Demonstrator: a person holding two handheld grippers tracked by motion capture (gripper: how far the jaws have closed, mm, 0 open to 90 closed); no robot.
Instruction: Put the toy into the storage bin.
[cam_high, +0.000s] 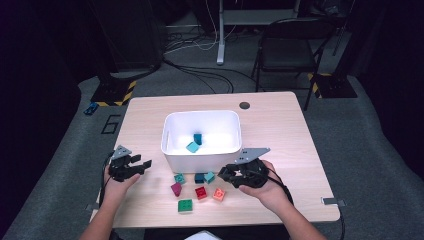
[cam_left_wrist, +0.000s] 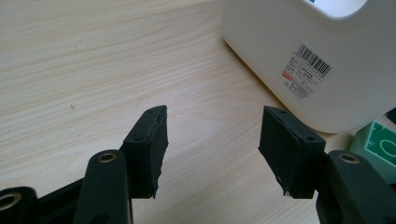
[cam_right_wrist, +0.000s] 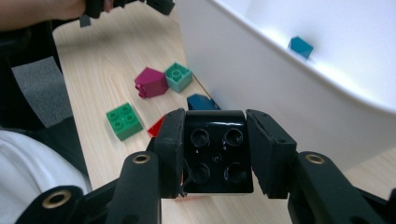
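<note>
Sorting is mid-carry: right gripper (cam_right_wrist: 215, 154) clamps a black brick (cam_right_wrist: 215, 158) just in front of the white bin (cam_high: 200, 155), needing a lift over its rim, while left gripper (cam_left_wrist: 212, 149) gapes empty beside it.

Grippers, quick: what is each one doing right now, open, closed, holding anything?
Left gripper: open, nothing between its jaws.
Right gripper: closed on a black building block, near the white bin.
</note>
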